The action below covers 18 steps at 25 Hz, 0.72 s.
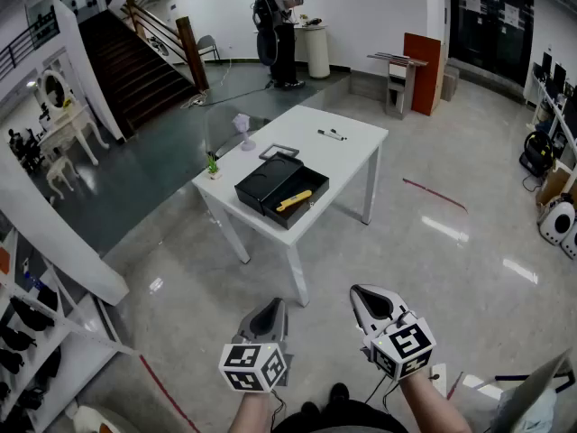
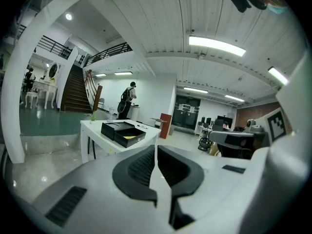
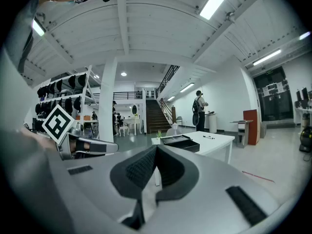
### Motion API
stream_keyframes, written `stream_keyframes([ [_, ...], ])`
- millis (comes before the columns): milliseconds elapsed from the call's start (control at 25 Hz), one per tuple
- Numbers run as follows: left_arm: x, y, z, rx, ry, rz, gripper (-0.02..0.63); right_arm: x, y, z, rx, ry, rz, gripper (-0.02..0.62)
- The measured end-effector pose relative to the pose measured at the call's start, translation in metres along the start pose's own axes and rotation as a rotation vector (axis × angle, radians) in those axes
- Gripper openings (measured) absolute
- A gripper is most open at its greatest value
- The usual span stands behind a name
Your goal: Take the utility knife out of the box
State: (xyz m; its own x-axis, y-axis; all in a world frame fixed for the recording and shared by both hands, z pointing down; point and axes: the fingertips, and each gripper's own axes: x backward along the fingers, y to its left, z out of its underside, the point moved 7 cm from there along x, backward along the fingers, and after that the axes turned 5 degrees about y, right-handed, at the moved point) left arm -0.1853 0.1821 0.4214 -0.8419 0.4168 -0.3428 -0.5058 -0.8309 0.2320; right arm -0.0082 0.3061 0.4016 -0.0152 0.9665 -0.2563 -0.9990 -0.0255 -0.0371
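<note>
A yellow utility knife [image 1: 294, 200] lies in the open black box [image 1: 270, 186] on a white table [image 1: 347, 156], a few steps ahead of me. My left gripper [image 1: 270, 312] and right gripper [image 1: 368, 298] hover side by side over the floor, well short of the table, both pointing toward it. Each is shut with nothing between its pads. In the left gripper view the closed left gripper [image 2: 155, 147] aims just right of the box [image 2: 122, 129], where the knife [image 2: 129, 136] shows as a yellow sliver. The right gripper [image 3: 157, 150] sits closed below the box [image 3: 181, 143].
On the table are also a marker pen [image 1: 332, 134], a small potted plant [image 1: 213, 165], a pale stemmed object [image 1: 243, 132] and a flat black frame [image 1: 279, 152]. A person [image 1: 278, 25] stands far behind. Stairs [image 1: 135, 61] rise at the back left; shelving [image 1: 36, 332] stands at my left.
</note>
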Motion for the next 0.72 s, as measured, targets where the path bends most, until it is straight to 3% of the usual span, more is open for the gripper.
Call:
stream_keyframes([
  [720, -0.019, -0.017, -0.002, 0.002, 0.001, -0.050, 0.025, 0.002, -0.037, -0.004, 0.005, -0.018, -0.027, 0.003],
])
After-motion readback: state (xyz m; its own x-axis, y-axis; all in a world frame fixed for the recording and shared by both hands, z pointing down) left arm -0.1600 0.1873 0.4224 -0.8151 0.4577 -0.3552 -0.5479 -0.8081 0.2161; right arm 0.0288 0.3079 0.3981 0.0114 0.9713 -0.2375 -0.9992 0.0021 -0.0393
